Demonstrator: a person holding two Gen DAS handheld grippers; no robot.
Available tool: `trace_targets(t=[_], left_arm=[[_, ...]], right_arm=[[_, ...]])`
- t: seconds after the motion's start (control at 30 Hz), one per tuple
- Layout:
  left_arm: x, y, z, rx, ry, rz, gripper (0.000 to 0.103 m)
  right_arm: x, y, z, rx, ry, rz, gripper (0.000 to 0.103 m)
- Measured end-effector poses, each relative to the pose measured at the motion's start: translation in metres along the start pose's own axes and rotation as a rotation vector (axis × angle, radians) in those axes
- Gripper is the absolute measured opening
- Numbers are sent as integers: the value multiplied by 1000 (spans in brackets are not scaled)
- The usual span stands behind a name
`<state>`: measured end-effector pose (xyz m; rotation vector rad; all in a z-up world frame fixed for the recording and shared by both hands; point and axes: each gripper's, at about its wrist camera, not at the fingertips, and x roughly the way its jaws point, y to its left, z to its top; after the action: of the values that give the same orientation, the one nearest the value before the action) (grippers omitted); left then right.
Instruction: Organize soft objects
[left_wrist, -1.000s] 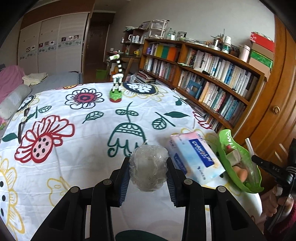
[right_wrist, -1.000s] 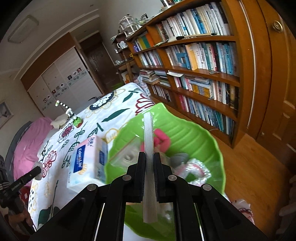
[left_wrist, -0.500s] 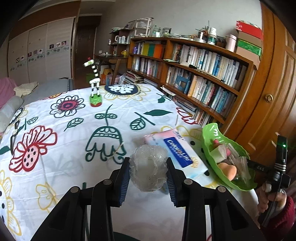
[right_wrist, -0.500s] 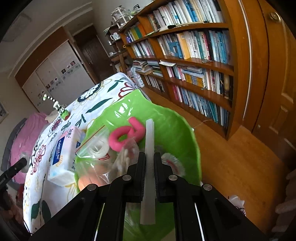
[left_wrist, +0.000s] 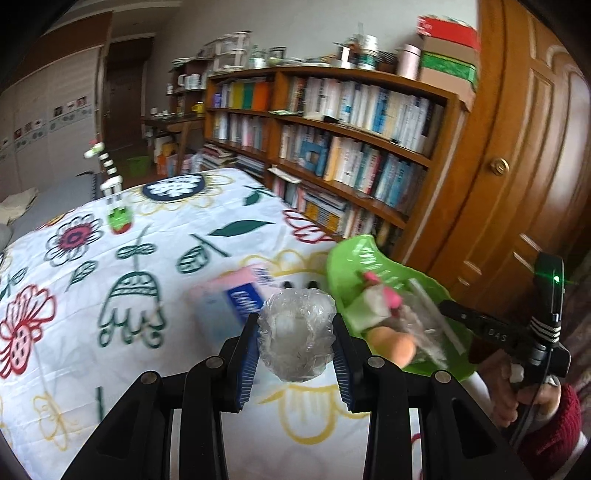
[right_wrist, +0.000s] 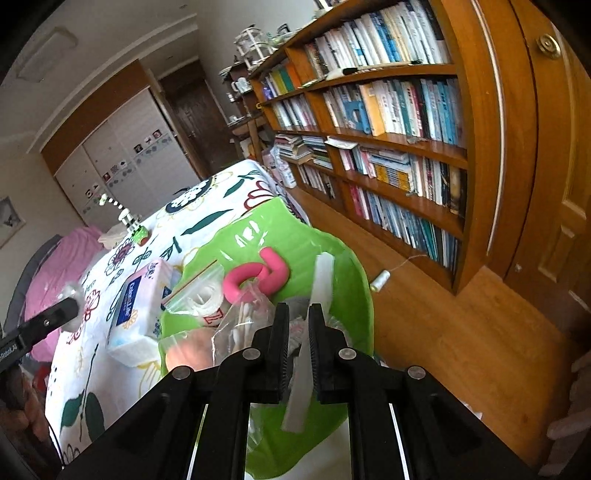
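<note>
My left gripper (left_wrist: 295, 332) is shut on a crumpled clear plastic ball (left_wrist: 295, 334), held above the flowered bedspread (left_wrist: 110, 295) just left of the green leaf-shaped tray (left_wrist: 354, 254). My right gripper (right_wrist: 295, 325) is over that tray (right_wrist: 343, 258). Its jaws stand slightly apart around a white foam strip (right_wrist: 317, 295) that tilts loosely between them. In the tray lie a pink curved foam piece (right_wrist: 258, 275), a zip bag with white tape (right_wrist: 201, 295), a bag of cotton swabs (right_wrist: 242, 317) and a peach sponge (right_wrist: 192, 345).
A tissue pack (right_wrist: 135, 306) lies on the bed left of the tray, also in the left wrist view (left_wrist: 236, 306). A striped toy on a green base (left_wrist: 112, 192) stands at the far end. Bookshelves (left_wrist: 351, 140) and a wooden door (left_wrist: 535, 166) are to the right.
My right gripper has opened slightly and the white strip now tilts loose over the tray. My left gripper with the plastic ball has moved right, closer to the tray.
</note>
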<state>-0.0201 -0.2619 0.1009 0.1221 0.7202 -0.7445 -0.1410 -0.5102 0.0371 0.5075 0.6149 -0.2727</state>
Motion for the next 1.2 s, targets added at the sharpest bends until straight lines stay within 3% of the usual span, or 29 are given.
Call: trace_targets(t=[0.23, 0.47, 0.87, 0.97, 1.07, 1.13, 1.2], left_arm=[[17, -42, 7, 83, 20, -78, 39], [39, -76, 12, 145, 36, -144, 39], [84, -102, 14, 182, 80, -211, 43], [93, -105, 12, 181, 96, -224, 53], [98, -105, 10, 184, 104, -227, 69], [98, -104, 8, 187, 104, -240, 89], [95, -105, 7, 190, 97, -258, 90]], right_arm=[[-6, -5, -4, 8, -4, 22, 12], [-19, -15, 0, 23, -61, -38, 18], [-25, -12, 2, 6, -86, -48, 21], [-25, -12, 2, 5, -88, -49, 21], [-24, -12, 2, 3, -88, -50, 21], [-25, -12, 2, 5, -86, -48, 21], [-25, -12, 2, 5, -88, -48, 21]])
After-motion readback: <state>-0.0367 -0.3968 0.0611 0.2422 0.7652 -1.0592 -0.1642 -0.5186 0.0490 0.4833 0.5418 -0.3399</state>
